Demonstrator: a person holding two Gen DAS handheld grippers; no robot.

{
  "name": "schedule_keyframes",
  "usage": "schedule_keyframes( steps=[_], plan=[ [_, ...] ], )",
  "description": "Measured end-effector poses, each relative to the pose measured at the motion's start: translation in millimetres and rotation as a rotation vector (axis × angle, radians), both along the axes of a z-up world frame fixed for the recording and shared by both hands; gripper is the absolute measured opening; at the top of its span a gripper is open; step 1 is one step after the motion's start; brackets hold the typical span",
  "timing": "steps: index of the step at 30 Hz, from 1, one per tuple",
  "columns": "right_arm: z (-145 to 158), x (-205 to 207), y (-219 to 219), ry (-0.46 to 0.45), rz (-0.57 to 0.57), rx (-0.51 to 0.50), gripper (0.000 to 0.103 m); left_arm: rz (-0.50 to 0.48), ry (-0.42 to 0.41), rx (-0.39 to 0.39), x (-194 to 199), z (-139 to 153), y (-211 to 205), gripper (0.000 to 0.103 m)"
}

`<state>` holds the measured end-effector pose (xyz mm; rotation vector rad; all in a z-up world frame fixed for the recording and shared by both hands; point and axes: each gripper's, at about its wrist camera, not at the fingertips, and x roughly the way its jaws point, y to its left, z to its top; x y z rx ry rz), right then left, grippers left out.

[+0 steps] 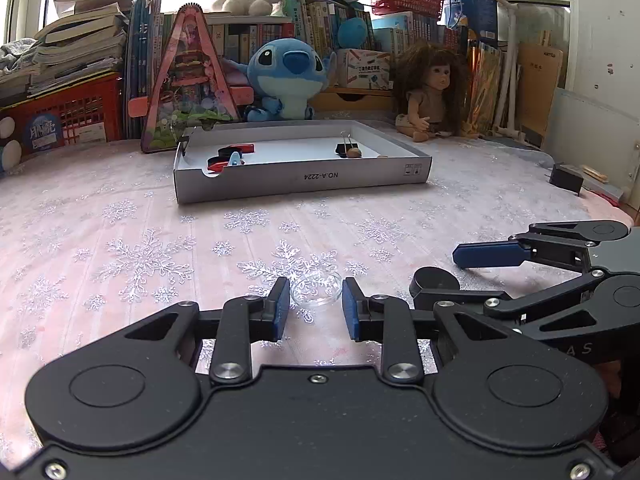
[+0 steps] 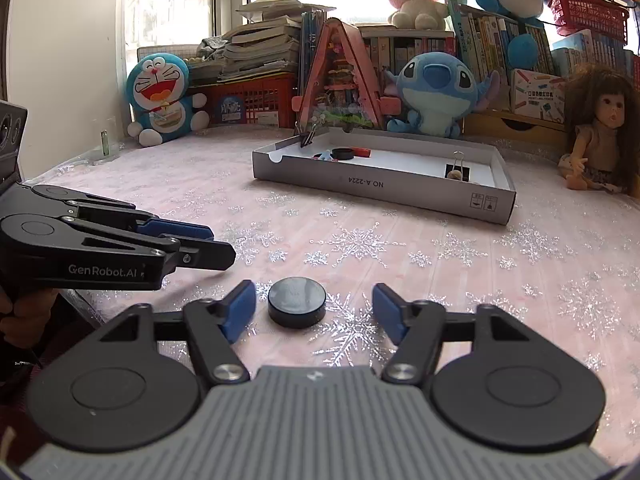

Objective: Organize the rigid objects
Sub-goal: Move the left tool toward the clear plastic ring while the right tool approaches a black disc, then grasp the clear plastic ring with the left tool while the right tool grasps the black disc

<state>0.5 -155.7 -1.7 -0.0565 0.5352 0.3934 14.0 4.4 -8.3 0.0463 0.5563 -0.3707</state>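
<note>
The left tongs point(image 1: 316, 308) stand narrow around a small clear glass dish point(image 1: 317, 289) that lies flat on the table point(image 1: 120, 240); the blue pads point(image 1: 280, 308) flank the dish's near part, but whether they press its rim cannot be told through the glass. The right tongs point(image 2: 314, 312) stand wide, with a flat black puck point(image 2: 297, 307) between the pads point(image 2: 240, 312), lying nearer the left pad with a clear gap on its right; no pad touches it. Both things are round, so neither has a long axis or a pointing way; each lies flat with its face up. In the left view the puck point(image 1: 434, 282) lies just right of the dish, with the right tongs point(image 1: 460, 276) reaching in from the right edge. In the right view the left tongs point(image 2: 218, 246) reach in from the left, near the puck. Beyond both tongs the snowflake cloth runs bare to a shallow grey box point(image 1: 304, 178), set well apart toward the far side, its long side running left to right and its low near wall facing the tongs. Inside lie a black binder clip point(image 1: 346, 148) toward the right and red, black and blue small pieces point(image 1: 230, 158) toward the left. Another clip point(image 2: 307, 136) grips the box's far left corner. Behind the box, plush toys point(image 1: 286, 76), a doll point(image 1: 430, 96) and books point(image 1: 240, 40) close off the far edge.
</note>
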Motion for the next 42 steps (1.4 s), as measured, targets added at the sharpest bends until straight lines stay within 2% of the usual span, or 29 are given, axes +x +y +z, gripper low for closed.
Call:
schedule_keyframes(
  steps=[2,4,10,23,39,42],
  plan=[
    [-0.2,0.4,0.2,0.005,-0.001,0.002,0.055,0.006,0.002,-0.002,0.8,-0.3,0.7,0.026],
    [-0.2,0.1,0.5,0.005,0.003,0.002,0.048,0.008,0.004,-0.002,1.6,-0.7,0.9,0.026],
    [0.6,0.8,0.3,-0.001,-0.005,-0.004,0.038,0.023,0.007,-0.007,3.7,-2.0,2.8,0.026],
    [0.5,4.0,-2.7,-0.015,-0.058,-0.003,0.038,0.078,-0.011,0.006,2.9,-3.6,3.1,0.026],
    [3.8,6.5,-10.3,-0.039,-0.124,0.014,0.038,0.099,-0.017,0.001,8.1,-0.8,2.6,0.027],
    [2.4,7.7,-11.4,-0.023,-0.121,0.021,0.042,0.104,-0.014,0.001,8.3,-0.7,2.8,0.027]
  ],
)
